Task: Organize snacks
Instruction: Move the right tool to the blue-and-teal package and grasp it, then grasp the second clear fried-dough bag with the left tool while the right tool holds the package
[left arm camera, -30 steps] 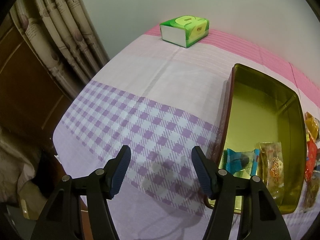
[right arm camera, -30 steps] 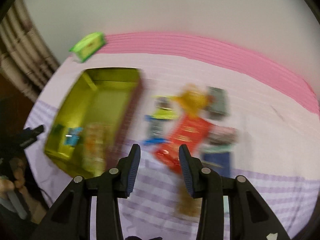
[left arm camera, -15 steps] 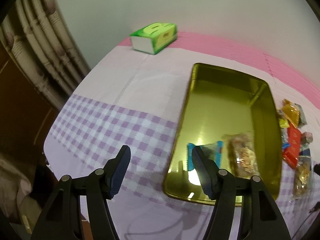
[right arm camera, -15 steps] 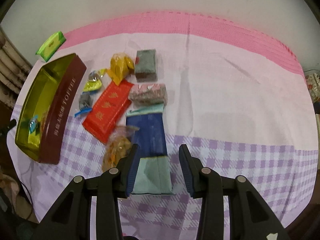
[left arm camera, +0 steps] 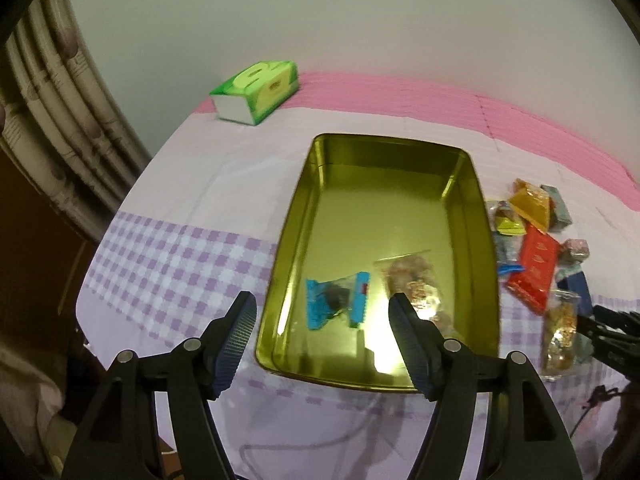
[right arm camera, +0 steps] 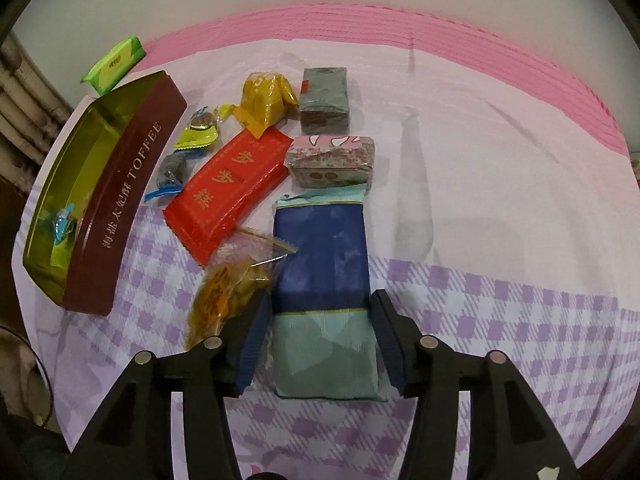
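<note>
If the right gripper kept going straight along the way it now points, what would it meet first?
Most likely the blue and teal packet: the right gripper, jaws opening, straddles its near end with small gaps either side. Height above it is unclear.

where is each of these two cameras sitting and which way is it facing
Left wrist: on the left gripper, looking down into the gold tin; its own fingers show.
Right wrist: on the right gripper, jaws opening astride the blue packet; its own fingers show.
Shared: tin, red packet, green tissue pack.
</note>
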Available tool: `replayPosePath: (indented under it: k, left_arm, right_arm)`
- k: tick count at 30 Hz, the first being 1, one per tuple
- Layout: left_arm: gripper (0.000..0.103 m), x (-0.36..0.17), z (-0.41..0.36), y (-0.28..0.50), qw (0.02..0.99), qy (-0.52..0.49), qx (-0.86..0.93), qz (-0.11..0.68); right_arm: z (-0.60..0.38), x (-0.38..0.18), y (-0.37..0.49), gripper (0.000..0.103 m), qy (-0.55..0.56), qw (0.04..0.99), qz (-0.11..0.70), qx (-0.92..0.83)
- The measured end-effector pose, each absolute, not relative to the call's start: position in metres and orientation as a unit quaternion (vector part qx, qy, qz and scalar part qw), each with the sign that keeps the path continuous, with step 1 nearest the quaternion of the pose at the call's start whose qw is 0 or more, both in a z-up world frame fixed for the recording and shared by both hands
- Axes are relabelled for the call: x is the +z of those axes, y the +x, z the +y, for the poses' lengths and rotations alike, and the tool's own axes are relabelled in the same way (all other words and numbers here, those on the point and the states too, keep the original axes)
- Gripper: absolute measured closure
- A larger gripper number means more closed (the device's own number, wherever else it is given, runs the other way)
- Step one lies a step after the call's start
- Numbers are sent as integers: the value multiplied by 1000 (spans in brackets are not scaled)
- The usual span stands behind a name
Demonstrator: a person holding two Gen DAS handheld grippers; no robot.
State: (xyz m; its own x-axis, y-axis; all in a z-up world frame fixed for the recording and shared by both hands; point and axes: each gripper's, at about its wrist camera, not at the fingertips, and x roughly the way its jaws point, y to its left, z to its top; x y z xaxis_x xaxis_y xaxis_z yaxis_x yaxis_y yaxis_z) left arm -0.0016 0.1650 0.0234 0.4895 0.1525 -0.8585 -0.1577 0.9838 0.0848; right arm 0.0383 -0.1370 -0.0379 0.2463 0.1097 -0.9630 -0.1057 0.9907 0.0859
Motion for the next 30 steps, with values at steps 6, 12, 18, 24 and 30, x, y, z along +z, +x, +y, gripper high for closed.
replayPosePath:
  k: [6,12,18,24,30]
  left_arm:
    - [34,27,137,-2,863,18,64,500]
    - [34,26,100,0,856,27,25,515]
    - [34,22,59,4,846,28,-14,532]
    - [34,7,19,10,826,26,-66,559]
    - [34,-12,-11,17,806,21,-102,583]
  right_arm:
    - [-140,-45,44,53,14,788,611,76]
    - [-142,-45,41,57,6,795,601,81]
    - [-166,-43,31,57,23,797,600,61]
    - [-205,-41,23,57,40,802,596,23]
    - [-234,-41,17,57,54,807,589,-10]
